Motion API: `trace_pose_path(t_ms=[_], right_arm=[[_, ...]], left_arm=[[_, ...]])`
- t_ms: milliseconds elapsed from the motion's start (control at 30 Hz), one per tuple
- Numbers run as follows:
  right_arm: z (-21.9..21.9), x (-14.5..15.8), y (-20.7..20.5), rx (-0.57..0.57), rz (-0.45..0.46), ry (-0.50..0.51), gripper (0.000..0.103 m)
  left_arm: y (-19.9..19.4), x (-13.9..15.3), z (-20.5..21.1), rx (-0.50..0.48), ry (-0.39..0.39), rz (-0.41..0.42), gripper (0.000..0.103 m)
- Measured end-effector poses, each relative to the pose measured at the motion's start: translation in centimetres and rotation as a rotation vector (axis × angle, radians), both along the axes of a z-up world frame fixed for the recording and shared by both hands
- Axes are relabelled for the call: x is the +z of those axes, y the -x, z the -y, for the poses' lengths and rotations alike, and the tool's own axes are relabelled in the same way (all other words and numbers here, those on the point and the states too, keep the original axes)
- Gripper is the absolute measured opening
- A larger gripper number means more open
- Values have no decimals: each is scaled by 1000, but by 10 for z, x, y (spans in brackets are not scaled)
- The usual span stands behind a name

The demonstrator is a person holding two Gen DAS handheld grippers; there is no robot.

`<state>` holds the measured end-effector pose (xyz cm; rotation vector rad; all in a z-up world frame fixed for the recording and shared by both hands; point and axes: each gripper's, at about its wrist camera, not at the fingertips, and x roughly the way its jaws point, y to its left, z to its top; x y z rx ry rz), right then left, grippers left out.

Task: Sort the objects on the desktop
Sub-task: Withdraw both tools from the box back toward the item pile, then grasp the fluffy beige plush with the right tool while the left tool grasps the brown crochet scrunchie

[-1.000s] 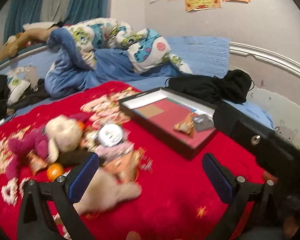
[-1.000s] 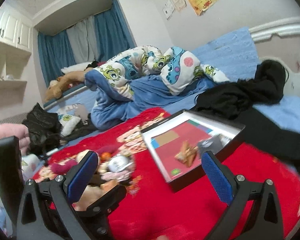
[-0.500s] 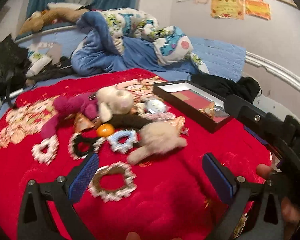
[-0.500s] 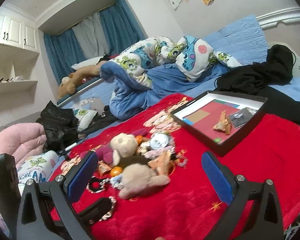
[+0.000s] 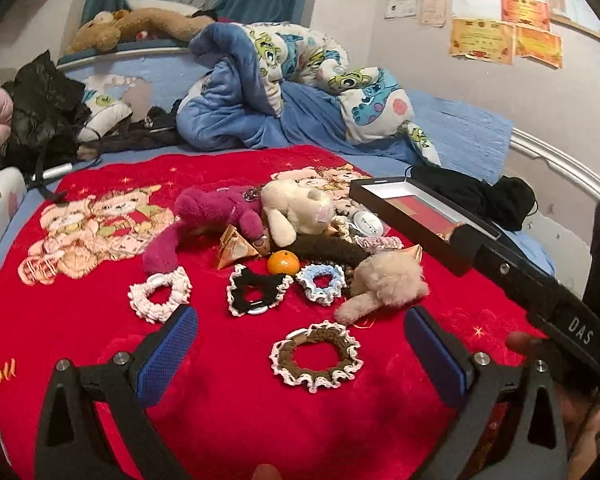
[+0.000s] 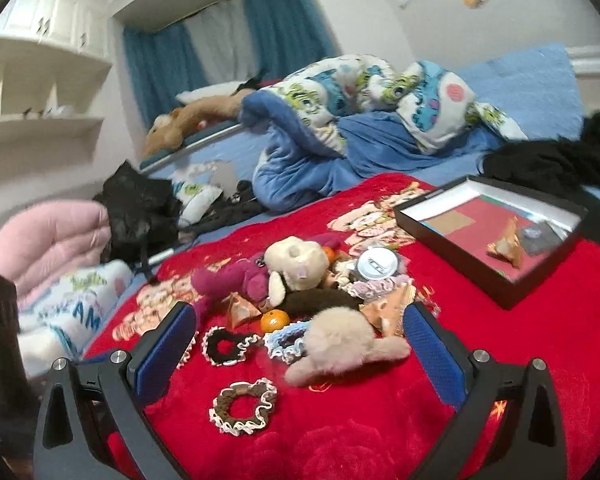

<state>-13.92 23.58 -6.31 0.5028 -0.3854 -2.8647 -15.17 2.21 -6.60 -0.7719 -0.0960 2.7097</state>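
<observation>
Hovered above the red blanket [image 5: 80,340] on the bed, between picks: left gripper [image 5: 300,354] and right gripper [image 6: 298,346] both with jaws wide apart, holding nothing. Faced a heap of plush toys, scrunchies and a small orange [image 5: 283,262], with the brown scrunchie [image 5: 315,356] nearest. Called next, probably, for lowering onto that scrunchie, closing, and carrying it toward the black tray [image 6: 452,240], already holding a wrapped snack [image 6: 505,245].

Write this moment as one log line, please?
left gripper: open, empty | right gripper: open, empty | brown scrunchie: on blanket, nearest | box: holds wrapper | pile unsorted
</observation>
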Motion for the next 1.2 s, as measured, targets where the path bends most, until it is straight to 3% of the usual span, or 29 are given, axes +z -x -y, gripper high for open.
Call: trace_pose_path(t_ms=[367, 467, 567, 733, 833, 1200], right_arm=[[-1, 1, 20, 59, 11, -19, 103], [-3, -2, 28, 68, 19, -18, 103], [-6, -6, 33, 51, -2, -21, 103], [-10, -14, 41, 47, -19, -13, 103], [-13, -22, 49, 48, -7, -4, 103], [-15, -52, 78, 180, 106, 72, 103]], left_arm=[[8, -18, 17, 92, 27, 28, 103], [18, -25, 21, 83, -23, 92, 103], [22, -27, 22, 88, -57, 89, 103], [34, -37, 18, 121, -25, 111, 103], [43, -48, 5, 126, 34, 128, 103], [74, -93, -22, 134, 141, 274, 103]])
